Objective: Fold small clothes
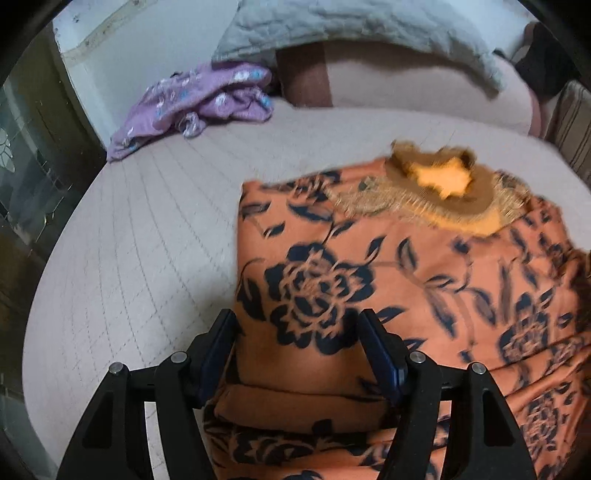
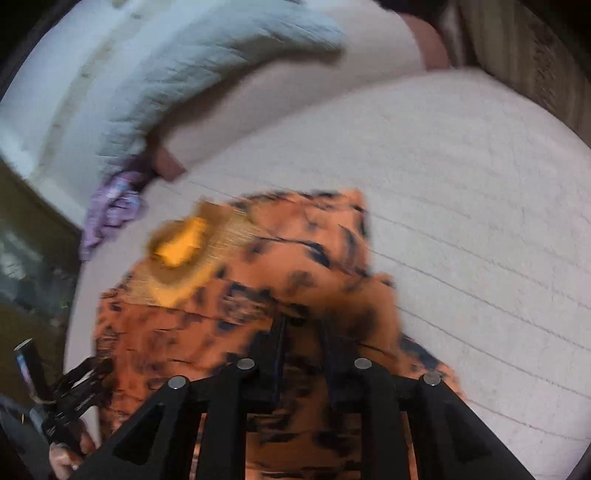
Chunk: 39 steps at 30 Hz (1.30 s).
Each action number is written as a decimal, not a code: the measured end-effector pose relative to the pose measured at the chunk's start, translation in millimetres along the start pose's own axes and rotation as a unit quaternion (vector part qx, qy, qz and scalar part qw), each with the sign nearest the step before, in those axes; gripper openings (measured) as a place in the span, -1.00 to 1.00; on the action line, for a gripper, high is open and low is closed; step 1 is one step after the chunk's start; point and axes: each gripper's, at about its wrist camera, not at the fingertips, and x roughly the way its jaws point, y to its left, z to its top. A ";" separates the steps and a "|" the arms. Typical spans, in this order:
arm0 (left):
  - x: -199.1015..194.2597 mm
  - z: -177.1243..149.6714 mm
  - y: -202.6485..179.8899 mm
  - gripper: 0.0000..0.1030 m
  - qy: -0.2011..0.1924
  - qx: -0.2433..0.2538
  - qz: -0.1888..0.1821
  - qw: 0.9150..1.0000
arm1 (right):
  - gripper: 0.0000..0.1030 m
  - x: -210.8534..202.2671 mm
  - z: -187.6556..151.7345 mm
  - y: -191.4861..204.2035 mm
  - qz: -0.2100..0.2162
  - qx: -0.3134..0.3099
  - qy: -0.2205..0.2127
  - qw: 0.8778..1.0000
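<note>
An orange garment with dark navy flowers [image 1: 388, 280] lies on the bed, its gold embroidered neckline [image 1: 439, 184] at the far end. My left gripper [image 1: 295, 321] is open, its fingers standing wide over the garment's left folded edge. In the blurred right wrist view the same garment [image 2: 229, 295] lies ahead and under my right gripper [image 2: 303, 321]. Its fingers stand close together with a raised fold of orange cloth [image 2: 354, 295] at their tips. The left gripper also shows in the right wrist view [image 2: 74, 398] at the lower left.
A crumpled purple flowered garment [image 1: 195, 103] lies at the bed's far left. A grey quilted pillow [image 1: 354, 29] and a pink bolster [image 1: 424, 85] lie at the head. The pale quilted mattress [image 1: 129, 229] spreads left of the orange garment. A dark cabinet [image 1: 29, 155] stands left.
</note>
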 end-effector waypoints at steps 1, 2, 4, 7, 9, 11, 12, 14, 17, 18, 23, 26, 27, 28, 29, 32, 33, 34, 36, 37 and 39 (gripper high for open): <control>-3.2 1.1 -2.6 0.36 -0.008 0.001 -0.010 1.000 | -0.58 0.8 0.1 5.2 0.008 -0.008 -0.003 1.000; -4.7 2.0 -6.3 0.36 -0.011 0.004 -0.022 1.000 | -0.58 1.6 -1.6 10.4 0.017 -0.016 -0.004 1.000; 2.2 0.4 -17.0 0.36 0.005 0.019 -0.023 1.000 | -0.58 19.6 -7.3 21.7 0.025 -0.027 0.028 0.999; 17.2 -4.6 -33.5 0.42 0.028 0.054 0.007 0.998 | -0.59 50.3 -18.4 28.7 -0.022 -0.043 0.082 0.995; 14.8 -5.3 -36.8 0.42 0.017 0.065 0.018 0.998 | -0.58 45.9 -17.5 36.0 -0.027 -0.056 0.074 0.995; 8.8 -4.9 -34.6 0.42 0.014 0.060 0.007 0.998 | -0.57 37.7 -18.2 39.0 -0.005 -0.049 0.070 0.996; 5.9 -4.9 -31.0 0.42 0.013 0.050 -0.001 0.999 | -0.57 34.1 -20.2 39.8 0.003 -0.050 0.067 0.997; 0.0 -3.8 -19.6 0.42 0.009 0.019 -0.011 1.000 | -0.57 30.7 -22.0 49.5 0.006 -0.066 0.064 0.996; 5.2 -4.3 -6.9 0.42 0.023 -0.010 0.015 1.000 | -0.37 37.0 -31.2 52.1 -0.014 -0.085 0.094 0.992; 6.9 -5.6 -4.1 0.42 0.029 -0.013 0.029 0.999 | -0.36 37.0 -34.9 46.6 -0.014 -0.084 0.102 0.991; -8.1 -14.4 18.7 0.42 0.034 -0.049 0.036 0.998 | -0.36 7.8 -39.4 34.5 -0.002 -0.074 0.087 0.993; -25.3 -23.3 35.7 0.42 0.031 -0.073 0.040 0.996 | -0.36 -15.0 -40.2 12.5 -0.002 -0.052 0.070 0.996; -30.9 -27.6 41.9 0.42 0.032 -0.084 0.039 0.995 | -0.36 -22.3 -39.4 2.4 -0.005 -0.038 0.062 0.997; -37.3 -33.8 48.6 0.42 0.030 -0.095 0.036 0.994 | -0.32 -31.1 -40.5 -9.6 -0.006 -0.019 0.053 0.998; -46.5 -45.9 56.5 0.42 0.026 -0.107 0.036 0.993 | -0.26 -37.7 -41.2 -22.2 -0.003 0.002 0.048 0.999; -60.4 -81.4 75.2 0.42 0.030 -0.135 0.043 0.989 | 0.36 -59.9 -49.5 -60.5 -0.002 0.069 0.030 0.997; -62.4 -90.2 79.1 0.42 0.035 -0.144 0.038 0.988 | 0.35 -69.0 -56.7 -73.2 -0.005 0.080 0.027 0.996; -62.8 -99.1 85.5 0.42 0.040 -0.157 0.027 0.986 | 0.35 -75.1 -62.5 -81.4 -0.004 0.085 0.030 0.996; -68.6 -119.7 92.1 0.42 0.049 -0.176 0.027 0.983 | 0.35 -85.8 -74.3 -93.6 -0.002 0.092 0.039 0.995; -71.1 -126.0 92.8 0.42 0.050 -0.178 0.029 0.982 | 0.36 -90.4 -79.5 -98.5 -0.002 0.093 0.043 0.995; -79.0 -142.9 93.0 0.42 0.053 -0.185 0.028 0.981 | 0.35 -96.4 -93.3 -105.9 -0.010 0.100 0.051 0.994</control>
